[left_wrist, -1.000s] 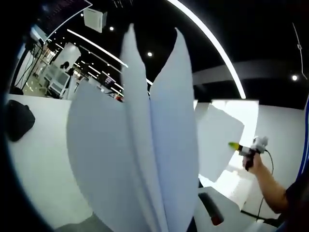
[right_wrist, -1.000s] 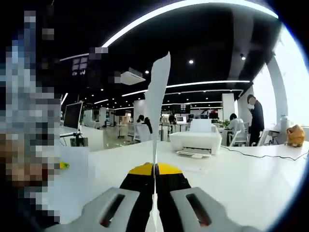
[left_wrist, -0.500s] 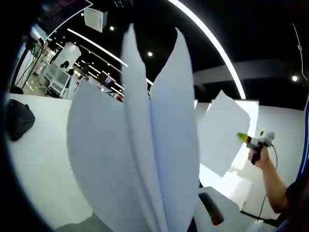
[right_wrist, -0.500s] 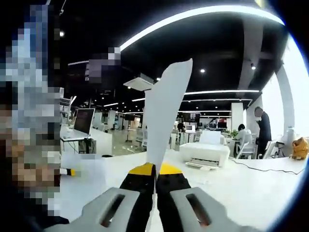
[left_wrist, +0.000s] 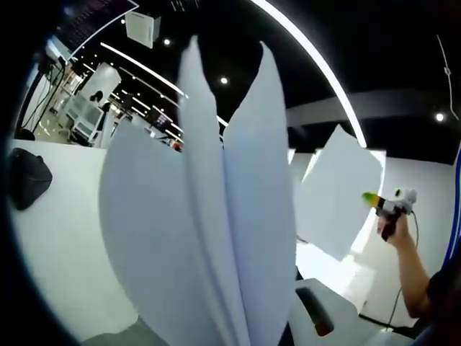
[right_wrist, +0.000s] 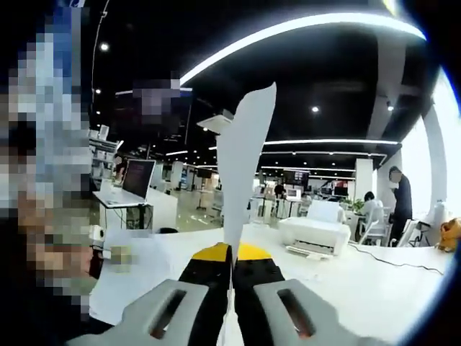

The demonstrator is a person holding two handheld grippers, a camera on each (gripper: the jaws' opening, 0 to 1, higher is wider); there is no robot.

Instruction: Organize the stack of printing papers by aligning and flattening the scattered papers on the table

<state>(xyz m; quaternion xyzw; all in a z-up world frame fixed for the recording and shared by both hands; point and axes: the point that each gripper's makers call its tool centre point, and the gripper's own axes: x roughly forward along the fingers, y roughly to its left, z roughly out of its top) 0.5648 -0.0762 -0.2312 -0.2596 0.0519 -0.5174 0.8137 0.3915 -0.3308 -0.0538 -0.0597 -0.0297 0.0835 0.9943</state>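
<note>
The right gripper, raised above the table, has its jaws clamped on one upright sheet. The left gripper's jaws are hidden behind several fanned papers, so their state cannot be told.

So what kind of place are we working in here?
Most likely an open-plan office: a white printer on the long white table, a monitor on a desk, and people at workstations further back.

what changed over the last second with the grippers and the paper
The right gripper has lifted its sheet higher and tipped it more upright, jaws shut on it throughout. The left gripper's fanned sheets look unchanged.
</note>
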